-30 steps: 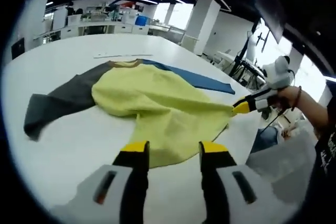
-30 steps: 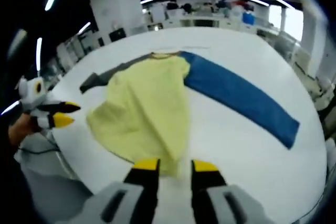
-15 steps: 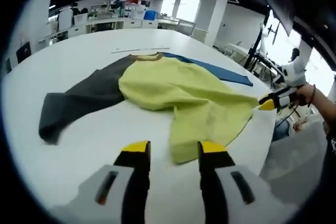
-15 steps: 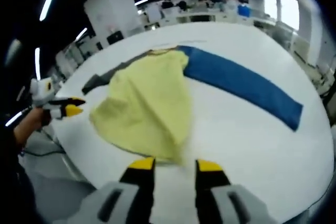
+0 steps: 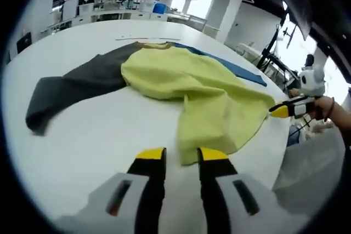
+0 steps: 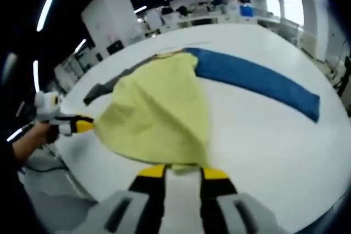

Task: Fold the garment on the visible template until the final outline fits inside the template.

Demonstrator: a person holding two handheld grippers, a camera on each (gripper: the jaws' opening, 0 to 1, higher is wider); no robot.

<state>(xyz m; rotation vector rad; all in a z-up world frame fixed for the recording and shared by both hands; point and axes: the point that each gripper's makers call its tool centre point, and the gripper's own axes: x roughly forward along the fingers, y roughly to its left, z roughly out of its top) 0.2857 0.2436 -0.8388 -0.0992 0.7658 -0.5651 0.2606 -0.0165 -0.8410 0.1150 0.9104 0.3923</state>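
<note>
While both claws close in on the shirt's hem, the near edge of the surface is where it all happens.
Left claw sits right at one hem corner, right claw at the other; both have narrow gaps, gripping or not I cannot tell. The shirt runs lengthwise away toward the far edge, collar farthest.

A soft yellow-bodied garment with one dark grey sleeve and one blue sleeve lies rumpled on the white table, sleeves spread apart, its hem bunched at the near edge.
</note>
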